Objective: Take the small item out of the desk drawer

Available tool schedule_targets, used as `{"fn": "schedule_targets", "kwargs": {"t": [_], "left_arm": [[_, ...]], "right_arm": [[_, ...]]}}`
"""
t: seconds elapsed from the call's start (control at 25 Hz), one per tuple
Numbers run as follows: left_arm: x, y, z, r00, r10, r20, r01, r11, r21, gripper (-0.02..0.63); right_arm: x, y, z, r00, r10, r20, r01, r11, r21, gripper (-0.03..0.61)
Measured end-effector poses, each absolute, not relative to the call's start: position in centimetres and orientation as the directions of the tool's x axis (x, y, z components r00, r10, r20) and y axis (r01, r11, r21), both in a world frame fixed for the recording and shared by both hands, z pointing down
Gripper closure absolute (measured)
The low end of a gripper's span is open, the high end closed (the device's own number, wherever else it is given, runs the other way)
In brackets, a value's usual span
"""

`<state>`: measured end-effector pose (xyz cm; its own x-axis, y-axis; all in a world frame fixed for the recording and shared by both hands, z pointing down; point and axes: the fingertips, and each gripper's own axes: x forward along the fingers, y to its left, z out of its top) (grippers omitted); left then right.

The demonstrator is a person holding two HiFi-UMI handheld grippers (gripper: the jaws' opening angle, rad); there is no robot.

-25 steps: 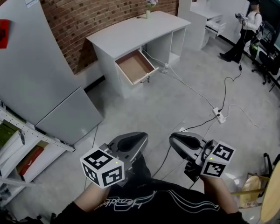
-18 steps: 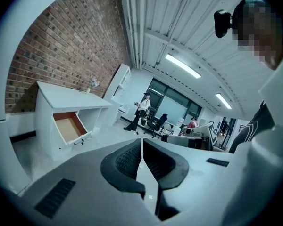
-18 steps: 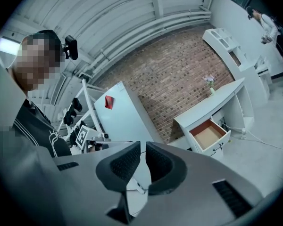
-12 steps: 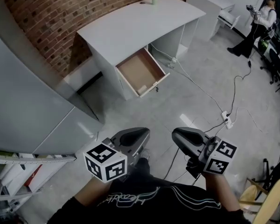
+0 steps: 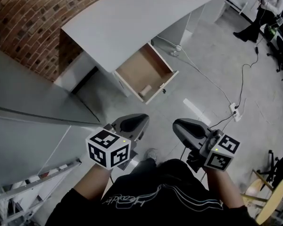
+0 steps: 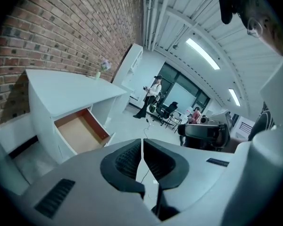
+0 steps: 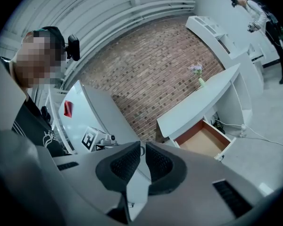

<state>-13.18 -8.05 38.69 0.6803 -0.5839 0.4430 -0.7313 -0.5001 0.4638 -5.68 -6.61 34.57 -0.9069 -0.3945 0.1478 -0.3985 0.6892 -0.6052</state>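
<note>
- Step in hand, as I judge it: the approach. The desk drawer (image 5: 142, 69) already stands pulled out of the white desk (image 5: 127, 20). It lies at 12 o'clock from both grippers and well apart from them.
- The small item (image 5: 146, 89), a pale little block too small to name, lies on the drawer's wooden floor at its 6 o'clock end, near the front panel.
- The left gripper (image 6: 142, 150) has its jaws closed pad to pad with nothing between them.
- The right gripper (image 7: 143, 158) also has its jaws drawn together and empty.
- The next move probably calls for stepping closer. One gripper would then part its jaws and come down into the drawer from above with a pad on either side of the block. The nearby front panel leaves little room there.
- Count:
  - one desk
  - one open drawer
  - one small item
  - two grippers
  - one flower vase (image 7: 198, 75) on the desk top
  - one power strip (image 5: 234, 110) on the floor at 4 o'clock from the drawer
  - one bystander (image 5: 266, 6) at 2 o'clock.
</note>
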Motion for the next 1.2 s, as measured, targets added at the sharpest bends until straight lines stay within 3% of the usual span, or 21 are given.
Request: {"fn": "schedule_targets", "kwargs": {"t": [0.44,1.2], "left_arm": [[-12.8,-16.4,45.4,0.673,-0.472,0.57,-0.733,-0.528,0.429,0.574],[-12.0,-35.0,64.9,0.446,-0.183,0.876,-0.792,-0.537,0.291,0.438]], "right_arm": [[-4.8,-12.7,39.2,-0.894,-0.405,0.191,-0.423,0.624,-0.657,0.517],[-3.0,-28.7,48.7,-0.919,-0.328,0.217,-0.361,0.488,-0.794,0.517]]}}
